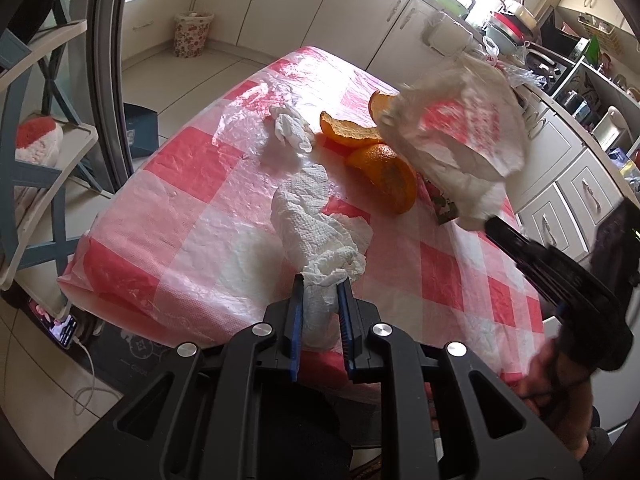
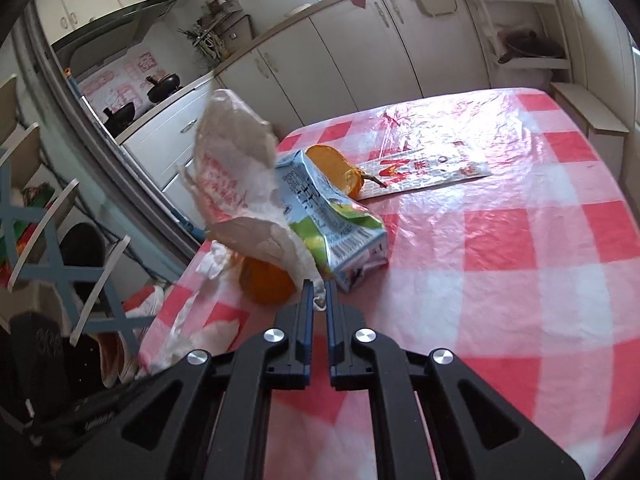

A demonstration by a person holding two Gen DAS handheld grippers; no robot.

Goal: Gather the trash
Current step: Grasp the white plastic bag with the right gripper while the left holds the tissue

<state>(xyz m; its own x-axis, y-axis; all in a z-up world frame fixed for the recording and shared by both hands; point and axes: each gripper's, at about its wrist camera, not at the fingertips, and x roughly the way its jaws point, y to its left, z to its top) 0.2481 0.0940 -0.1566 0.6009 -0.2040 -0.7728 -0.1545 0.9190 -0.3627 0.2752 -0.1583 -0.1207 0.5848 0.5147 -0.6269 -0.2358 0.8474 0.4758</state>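
Note:
My left gripper (image 1: 320, 280) is shut on a crumpled white paper towel (image 1: 316, 224) that trails onto the red-and-white checked tablecloth (image 1: 180, 184). My right gripper (image 2: 319, 285) is shut on the edge of a white plastic bag with red print (image 2: 236, 184), held up above the table; the bag also shows in the left wrist view (image 1: 456, 136). Orange peels (image 1: 380, 168) lie behind the towel. A smaller crumpled tissue (image 1: 290, 128) lies further back. A squashed blue-green carton (image 2: 332, 216) and a flat printed wrapper (image 2: 424, 172) lie on the table.
A clear plastic sheet (image 1: 240, 120) lies on the cloth at the far left. A floral waste bin (image 1: 192, 34) stands on the floor by the cabinets. A blue-framed shelf (image 1: 36, 160) stands left of the table. Kitchen counters (image 1: 560, 92) run behind.

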